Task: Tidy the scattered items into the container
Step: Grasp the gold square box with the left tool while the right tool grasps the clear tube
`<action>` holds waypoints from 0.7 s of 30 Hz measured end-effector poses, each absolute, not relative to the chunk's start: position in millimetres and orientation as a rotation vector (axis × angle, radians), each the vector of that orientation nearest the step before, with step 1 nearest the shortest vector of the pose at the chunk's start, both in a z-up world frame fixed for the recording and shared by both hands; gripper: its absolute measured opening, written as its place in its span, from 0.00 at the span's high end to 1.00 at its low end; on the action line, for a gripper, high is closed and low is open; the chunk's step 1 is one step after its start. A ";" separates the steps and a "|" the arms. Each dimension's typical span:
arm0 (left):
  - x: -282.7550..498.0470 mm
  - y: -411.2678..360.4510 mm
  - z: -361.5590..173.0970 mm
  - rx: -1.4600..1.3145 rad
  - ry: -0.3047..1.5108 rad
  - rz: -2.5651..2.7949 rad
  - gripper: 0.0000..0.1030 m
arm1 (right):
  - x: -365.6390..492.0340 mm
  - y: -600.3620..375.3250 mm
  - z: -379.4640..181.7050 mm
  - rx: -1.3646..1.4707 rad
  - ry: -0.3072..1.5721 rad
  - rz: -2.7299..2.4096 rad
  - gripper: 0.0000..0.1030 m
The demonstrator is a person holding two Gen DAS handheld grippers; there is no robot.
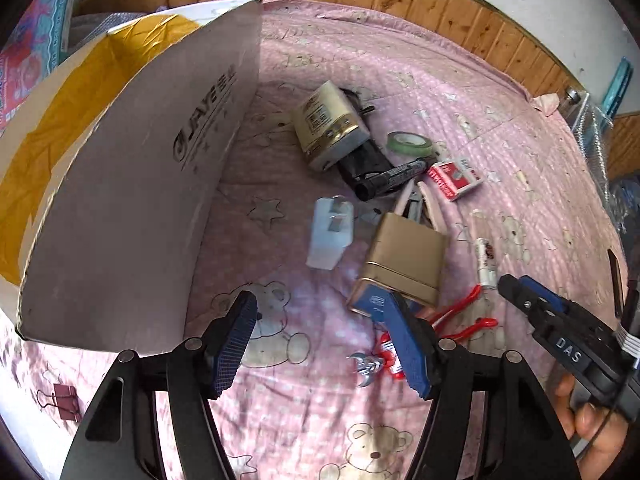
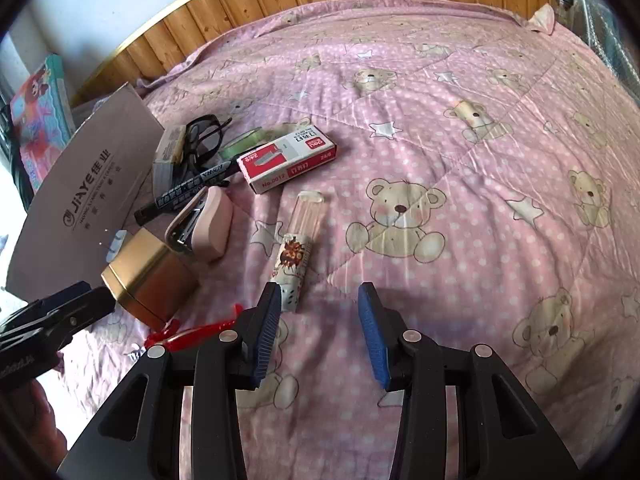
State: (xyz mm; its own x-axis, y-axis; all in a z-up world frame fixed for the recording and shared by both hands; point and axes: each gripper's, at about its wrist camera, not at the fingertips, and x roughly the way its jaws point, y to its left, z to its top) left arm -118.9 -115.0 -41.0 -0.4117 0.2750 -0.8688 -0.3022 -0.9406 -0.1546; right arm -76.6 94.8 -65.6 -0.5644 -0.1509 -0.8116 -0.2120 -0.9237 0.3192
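Left gripper [image 1: 332,344]: jaws wide apart, nothing between them — the right finger's tip sits in front of the gold tin [image 1: 404,260].
Right gripper [image 2: 320,332]: jaws spread, empty, just short of the clear tube [image 2: 298,252] lying on the pink bedspread [image 2: 480,140].
Cardboard box [image 1: 132,208]: open, at the left edge of the bed.
Scattered things: staple box [image 2: 286,160], black marker [image 2: 188,190], pink stapler [image 2: 208,224], glasses [image 2: 204,132] — clustered beside the cardboard box.

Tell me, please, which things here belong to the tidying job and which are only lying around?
Job: cardboard box, gold tin, stapler, staple box, marker, toothpick tube, green tape.
Around: picture book, bedspread.
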 end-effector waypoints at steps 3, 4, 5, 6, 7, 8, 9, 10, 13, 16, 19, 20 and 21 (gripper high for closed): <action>-118.3 -92.2 -35.1 -1.379 0.074 2.335 0.29 | -91.1 93.2 -66.6 -1.459 0.544 2.707 0.49; -117.8 -84.5 -36.7 -1.365 0.087 2.313 0.27 | -96.3 91.8 -67.3 -1.461 0.527 2.721 0.49; -117.9 -77.2 -39.9 -1.355 0.105 2.289 0.27 | -99.9 92.0 -66.8 -1.467 0.491 2.725 0.49; -117.8 -71.5 -45.0 -1.352 0.136 2.275 0.27 | -101.9 94.0 -66.1 -1.478 0.483 2.727 0.52; -119.3 -67.1 -51.0 -1.367 0.167 2.274 0.28 | -101.6 98.3 -65.3 -1.489 0.487 2.719 0.56; -120.8 -66.3 -57.4 -1.395 0.177 2.253 0.33 | -100.2 103.3 -64.8 -1.494 0.498 2.706 0.65; -122.0 -67.9 -61.5 -1.419 0.160 2.229 0.47 | -97.5 108.7 -64.0 -1.492 0.505 2.687 0.67; -124.0 -70.0 -64.3 -1.437 0.139 2.219 0.51 | -94.3 112.9 -63.1 -1.484 0.511 2.670 0.67; -123.3 -81.0 -60.6 -1.433 0.096 2.242 0.49 | -88.6 117.7 -58.1 -1.464 0.573 2.679 0.62; -125.8 -76.0 -54.7 -1.380 0.068 2.242 0.28 | -98.6 102.0 -61.6 -1.499 0.506 2.711 0.61; -130.6 -63.9 -57.7 -1.341 0.102 2.243 0.34 | -102.9 92.4 -63.5 -1.479 0.368 2.714 0.81; -132.5 -62.2 -61.6 -1.356 0.110 2.237 0.44 | -102.2 96.4 -63.1 -1.484 0.396 2.717 0.81; -134.9 -62.5 -64.2 -1.362 0.113 2.235 0.50 | -100.2 102.0 -63.3 -1.488 0.453 2.722 0.82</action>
State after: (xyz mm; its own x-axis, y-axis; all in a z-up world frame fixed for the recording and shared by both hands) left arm -134.9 -62.5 -64.2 -0.3619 0.3832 -0.8498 -0.4673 -0.8634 -0.1904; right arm -100.2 102.0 -63.3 -0.5494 -0.1317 -0.8251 -0.1429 -0.9581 0.2481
